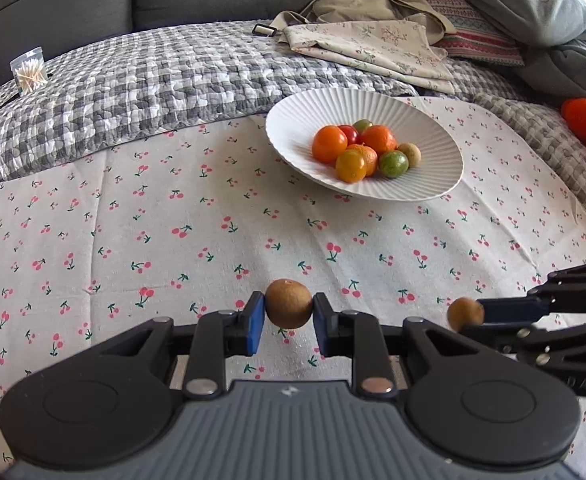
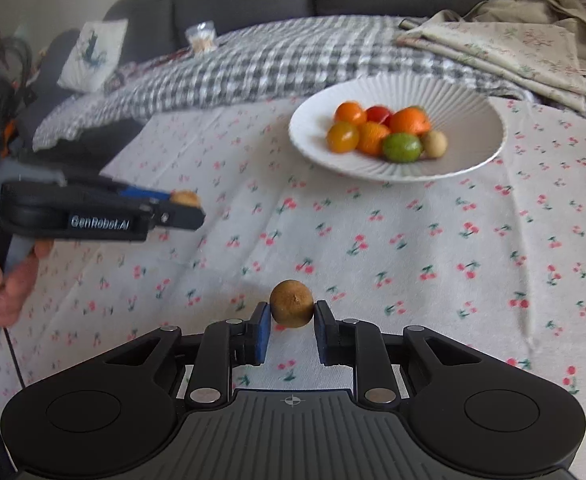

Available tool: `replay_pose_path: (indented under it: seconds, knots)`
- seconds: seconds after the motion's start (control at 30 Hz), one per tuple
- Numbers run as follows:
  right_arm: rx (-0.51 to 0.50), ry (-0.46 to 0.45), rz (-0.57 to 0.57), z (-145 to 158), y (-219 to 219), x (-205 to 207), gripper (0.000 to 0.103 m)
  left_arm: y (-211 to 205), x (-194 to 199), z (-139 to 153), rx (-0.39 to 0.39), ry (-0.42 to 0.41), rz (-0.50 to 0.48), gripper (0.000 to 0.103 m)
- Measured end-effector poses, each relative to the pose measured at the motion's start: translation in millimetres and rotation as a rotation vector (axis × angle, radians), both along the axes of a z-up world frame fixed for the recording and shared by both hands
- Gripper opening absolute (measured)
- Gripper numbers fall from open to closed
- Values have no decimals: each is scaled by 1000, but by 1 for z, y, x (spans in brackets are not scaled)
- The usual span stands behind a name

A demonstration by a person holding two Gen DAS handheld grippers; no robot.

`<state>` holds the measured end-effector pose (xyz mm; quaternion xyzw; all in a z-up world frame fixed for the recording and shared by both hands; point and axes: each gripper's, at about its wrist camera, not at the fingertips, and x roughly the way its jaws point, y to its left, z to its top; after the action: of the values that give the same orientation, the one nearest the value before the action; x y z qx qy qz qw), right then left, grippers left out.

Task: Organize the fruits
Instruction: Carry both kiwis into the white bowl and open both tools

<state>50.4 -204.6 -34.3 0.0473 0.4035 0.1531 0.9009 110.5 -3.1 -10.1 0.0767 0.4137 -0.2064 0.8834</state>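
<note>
Brown fruits, one per gripper: my left gripper (image 1: pixel 288 316) pinches one (image 1: pixel 288 304), my right gripper (image 2: pixel 291 317) another (image 2: pixel 291 303), both low-centre frame. I carry them above the cherry-print cloth (image 1: pixel 213 220), presumably bound for the white plate (image 1: pixel 433 184), upper right.

Plate fruit (image 2: pixel 385 132) motion-blurred

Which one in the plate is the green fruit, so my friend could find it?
Find the white ribbed plate on the cherry-print cloth; a small pile of round fruits sits inside it. The green fruit lies at the pile's near edge, between a yellow-orange fruit and a small tan fruit. It is the brightest green one there.
</note>
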Motion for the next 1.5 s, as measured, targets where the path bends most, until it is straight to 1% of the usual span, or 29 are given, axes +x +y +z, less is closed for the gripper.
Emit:
replay_pose_path:
  seconds: [0.13, 0.33, 0.53, 0.6, 0.7, 0.93, 1.1, 1.2, 1.33, 1.5]
  knots:
    - [-8, -10, -32, 2, -7, 1, 22, 0, 0, 1, -5, -6, 9, 24]
    - [17, -60, -89, 17, -25, -1, 22, 3, 1, 9, -68, -40, 38, 24]
    - [26, -94, -155, 26, -43, 0, 22, -9, 0, 15, -99, -76, 15, 24]
    - [35, -109, -177, 30, -49, 0, 22, -14, 1, 16, -97, -92, 12, 24]
    - [35, -125, -210, 33, -58, 1, 22, -24, 4, 16, -57, -131, 6, 24]
    - [58, -166, -282, 38, -73, 8, 22, -39, 18, 17, -62, -173, 1, 24]
    - [98, -196, -326, 39, -88, 20, 22, -44, 35, 19, -104, -172, 7, 24]
    - [94, -210, -334, 40, -93, 31, 22, -55, 42, 18, -119, -170, -9, 24]
    - [87, -230, -307, 39, -87, 49, 22, -72, 47, 12, -126, -166, -43, 24]
    - [56, -224, -281, 32, -77, 67, 22, -101, 49, -1, -81, -161, -95, 24]
